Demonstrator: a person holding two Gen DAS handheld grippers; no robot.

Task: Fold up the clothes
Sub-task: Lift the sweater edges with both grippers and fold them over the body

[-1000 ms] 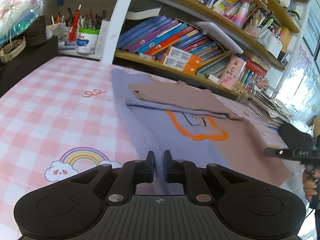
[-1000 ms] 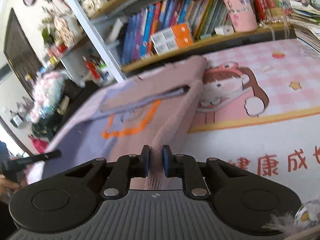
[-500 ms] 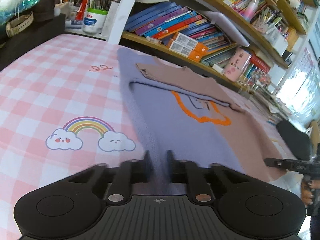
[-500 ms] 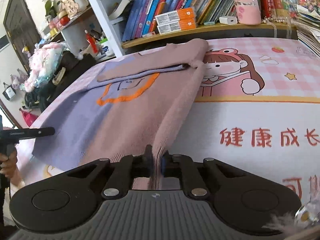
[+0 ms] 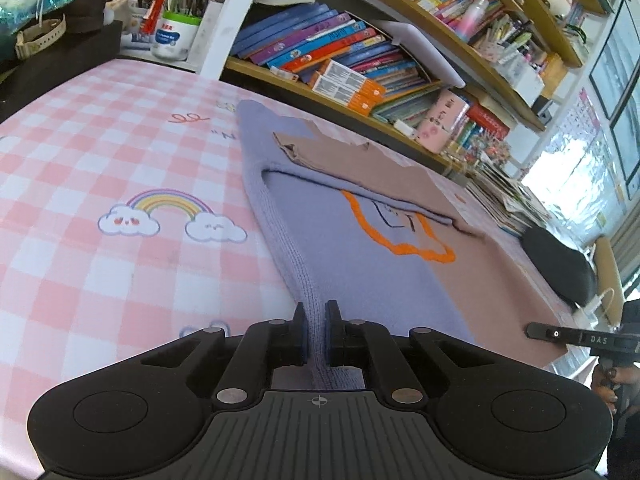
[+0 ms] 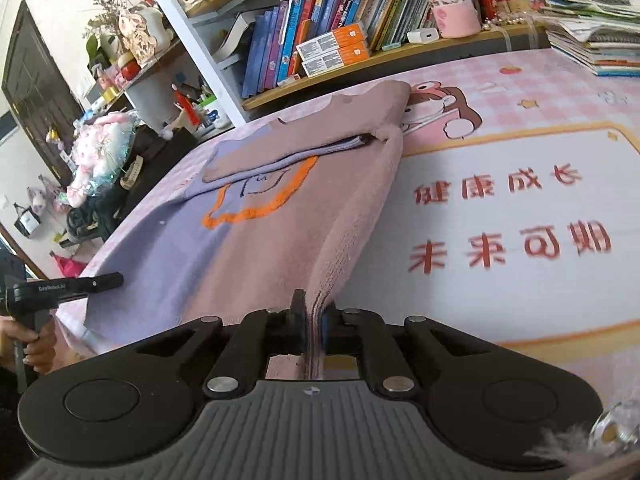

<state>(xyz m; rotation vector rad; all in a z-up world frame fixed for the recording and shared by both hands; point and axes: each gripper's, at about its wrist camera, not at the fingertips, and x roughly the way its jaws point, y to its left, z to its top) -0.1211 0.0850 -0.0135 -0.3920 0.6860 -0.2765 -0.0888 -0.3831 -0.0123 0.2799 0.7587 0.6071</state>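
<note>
Left wrist: sweater nearer, rainbow print farther off than before.

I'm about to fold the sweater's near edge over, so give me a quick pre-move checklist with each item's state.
1. Left gripper shut on the sweater's purple corner: ok.
2. Right gripper shut on the pink corner: ok.
3. Sleeves already folded across the chest: ok.
4. Body flat between the grips: ok.
5. Mat around the sweater clear: ok.
6. Near hem level between both grippers: cannot tell.
</note>
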